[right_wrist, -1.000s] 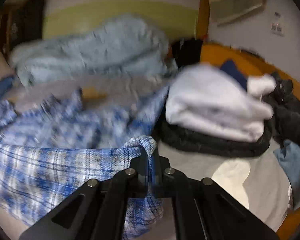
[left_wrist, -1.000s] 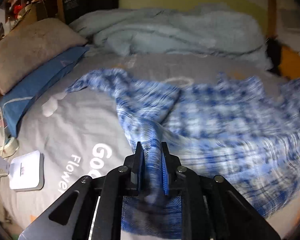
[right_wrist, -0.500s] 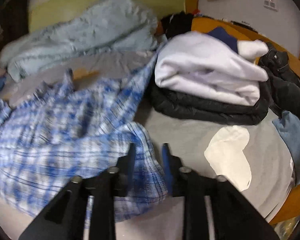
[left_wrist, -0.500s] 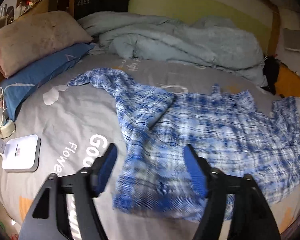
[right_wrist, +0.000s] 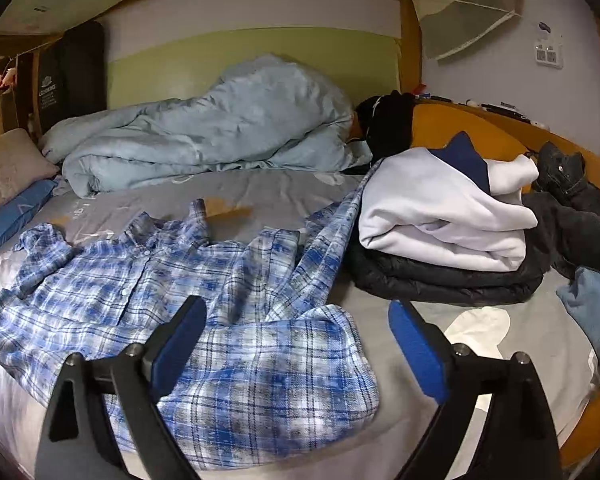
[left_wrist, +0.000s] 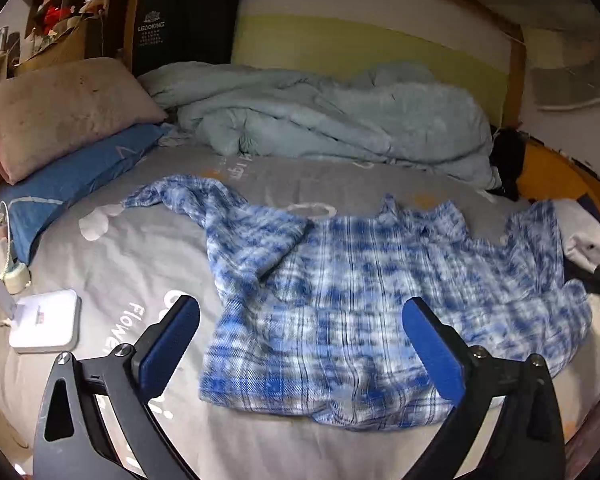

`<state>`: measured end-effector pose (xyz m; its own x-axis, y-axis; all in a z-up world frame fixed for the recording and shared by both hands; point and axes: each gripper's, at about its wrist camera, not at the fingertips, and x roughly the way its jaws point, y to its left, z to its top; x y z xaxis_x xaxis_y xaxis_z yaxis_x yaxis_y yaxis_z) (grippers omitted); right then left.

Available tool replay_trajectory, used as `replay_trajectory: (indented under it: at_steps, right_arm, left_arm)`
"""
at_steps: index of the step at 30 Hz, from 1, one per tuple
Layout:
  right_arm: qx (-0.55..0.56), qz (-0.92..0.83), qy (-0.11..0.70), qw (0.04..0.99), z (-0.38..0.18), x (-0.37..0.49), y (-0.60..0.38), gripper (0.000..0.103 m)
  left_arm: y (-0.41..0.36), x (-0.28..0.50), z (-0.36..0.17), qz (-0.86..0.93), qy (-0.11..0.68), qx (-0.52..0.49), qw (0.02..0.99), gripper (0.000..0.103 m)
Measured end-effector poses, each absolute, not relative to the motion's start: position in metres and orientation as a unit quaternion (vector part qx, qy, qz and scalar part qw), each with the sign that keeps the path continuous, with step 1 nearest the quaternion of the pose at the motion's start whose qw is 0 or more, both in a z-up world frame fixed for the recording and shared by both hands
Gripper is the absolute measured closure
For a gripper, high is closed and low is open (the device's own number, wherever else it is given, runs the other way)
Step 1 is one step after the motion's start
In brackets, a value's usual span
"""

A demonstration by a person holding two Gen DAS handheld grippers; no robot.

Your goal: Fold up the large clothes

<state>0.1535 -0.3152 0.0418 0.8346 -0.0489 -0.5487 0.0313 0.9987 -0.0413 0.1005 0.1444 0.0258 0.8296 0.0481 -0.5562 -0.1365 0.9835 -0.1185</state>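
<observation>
On the grey bed sheet (left_wrist: 100, 264), the blue-and-white plaid flannel shirt (left_wrist: 360, 300) lay spread, just released; left claw (left_wrist: 300, 342) and right claw (right_wrist: 298, 340) had just opened, empty. Next: regrasp a sleeve for folding.

Grey bed sheet (left_wrist: 148, 248) with white lettering. Far side: crumpled pale-blue duvet (left_wrist: 320, 120) against the green wall. Far left: beige pillow (left_wrist: 60, 112) lying on a blue pillow (left_wrist: 72, 184); near left — white lamp base (left_wrist: 46, 320). Right: folded white garment (right_wrist: 440, 216) stacked on a black jacket (right_wrist: 440, 284).
</observation>
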Motion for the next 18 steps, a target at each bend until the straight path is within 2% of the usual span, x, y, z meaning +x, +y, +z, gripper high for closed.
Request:
replay_trajectory:
  at_steps: [5, 9, 13, 18]
  right_arm:
    - [-0.019, -0.007, 0.301, 0.953, 0.036, 0.162, -0.306, 0.011]
    - [-0.026, 0.002, 0.316, 0.948, 0.028, 0.17, -0.296, 0.011]
    - [-0.038, 0.008, 0.329, 0.944, 0.02, 0.176, -0.285, 0.011]
    - [-0.038, 0.027, 0.346, 0.937, 0.01, 0.186, -0.275, 0.011]
  left_arm:
    - [0.168, 0.129, 0.062, 0.057, 0.277, -0.056, 0.957, 0.002]
    - [0.199, 0.172, 0.07, 0.09, 0.279, -0.05, 0.955, 0.003]
    - [0.233, 0.201, 0.06, 0.125, 0.256, -0.084, 0.955, 0.008]
    - [0.275, 0.252, 0.028, 0.137, 0.303, -0.121, 0.935, 0.025]
